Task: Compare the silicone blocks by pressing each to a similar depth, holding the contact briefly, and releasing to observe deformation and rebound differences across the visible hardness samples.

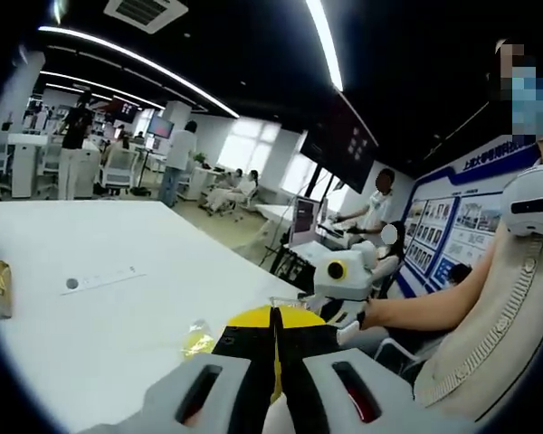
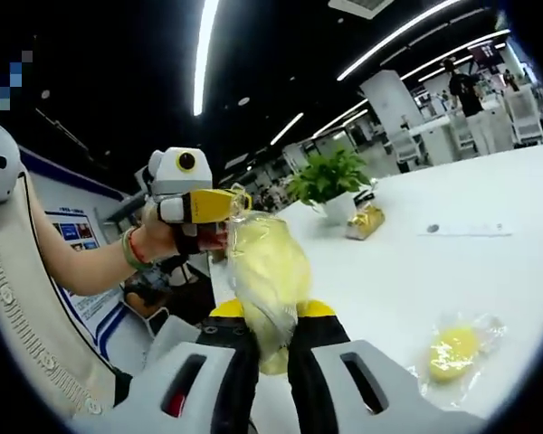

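- Right gripper (image 2: 273,348) in the right gripper view is clenched on a soft yellow block in a clear bag (image 2: 264,271), held up in the air above the bench (image 2: 489,271).
- Left gripper (image 2: 219,210) comes in from the left of that view and pinches the top of the same bag.
- Seen in the left gripper view, the left gripper (image 1: 276,362) has its jaws pressed nearly together on a thin bit of the bag, so it is clenched too.
- Another yellow block in a bag (image 2: 454,351) lies on the bench, near the right gripper and apart from the held one.
- A small gold packet (image 2: 366,220) sits just beside a potted plant (image 2: 330,181), far back on the bench.
- I think the step is squeezing the held block. To do it well, squeeze slowly, wait a little, then let go and watch it puff back.
- Squeeze the block on the bench just as deep, so the test is fair.
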The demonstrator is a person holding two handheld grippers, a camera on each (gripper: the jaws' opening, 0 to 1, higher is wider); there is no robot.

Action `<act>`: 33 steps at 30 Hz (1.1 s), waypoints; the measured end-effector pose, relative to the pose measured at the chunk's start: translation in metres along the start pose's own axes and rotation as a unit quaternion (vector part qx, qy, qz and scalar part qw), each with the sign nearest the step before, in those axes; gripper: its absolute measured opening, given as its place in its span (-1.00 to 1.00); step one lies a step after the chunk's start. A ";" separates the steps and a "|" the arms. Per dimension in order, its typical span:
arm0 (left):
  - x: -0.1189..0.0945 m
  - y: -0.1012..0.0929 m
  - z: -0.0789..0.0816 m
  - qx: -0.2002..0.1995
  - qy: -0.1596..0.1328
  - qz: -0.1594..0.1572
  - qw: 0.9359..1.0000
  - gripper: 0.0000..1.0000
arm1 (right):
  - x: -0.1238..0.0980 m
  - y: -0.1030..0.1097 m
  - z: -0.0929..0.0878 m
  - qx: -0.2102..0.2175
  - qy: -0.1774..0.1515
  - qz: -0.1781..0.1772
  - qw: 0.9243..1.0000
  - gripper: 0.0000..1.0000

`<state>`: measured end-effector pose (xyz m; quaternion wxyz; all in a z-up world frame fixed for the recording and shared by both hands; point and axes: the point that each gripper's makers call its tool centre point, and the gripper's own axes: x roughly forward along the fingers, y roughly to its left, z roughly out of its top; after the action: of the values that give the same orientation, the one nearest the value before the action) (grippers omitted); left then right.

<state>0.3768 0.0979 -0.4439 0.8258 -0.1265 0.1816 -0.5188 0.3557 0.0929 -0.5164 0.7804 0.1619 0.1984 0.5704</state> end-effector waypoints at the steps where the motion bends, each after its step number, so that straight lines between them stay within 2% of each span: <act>1: 0.000 0.000 0.000 0.000 0.001 0.001 1.000 -1.00 | 0.000 -0.001 0.000 0.004 0.001 -0.001 1.000 -0.89; 5: -0.001 -0.001 -0.002 0.003 0.005 0.002 1.000 -1.00 | 0.001 0.000 -0.001 0.000 0.003 -0.004 1.000 -0.90; 6: -0.001 -0.001 -0.002 0.001 0.003 0.001 1.000 -1.00 | 0.000 0.004 -0.002 0.016 0.007 0.005 1.000 -0.90; 8: -0.003 -0.002 -0.001 -0.002 0.000 -0.002 1.000 -1.00 | 0.000 0.004 0.000 0.001 0.002 -0.002 1.000 -0.89; 23: -0.004 -0.004 -0.004 0.003 0.003 -0.001 1.000 -1.00 | -0.002 0.007 -0.003 0.002 0.008 0.003 1.000 -0.88; 33: -0.003 -0.008 0.004 0.009 -0.004 0.011 1.000 -1.00 | -0.005 0.009 0.002 0.015 -0.017 0.010 1.000 -0.78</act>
<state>0.3709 0.0967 -0.4362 0.8331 -0.1198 0.1749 -0.5109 0.3480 0.0912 -0.5095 0.7753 0.1851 0.1920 0.5725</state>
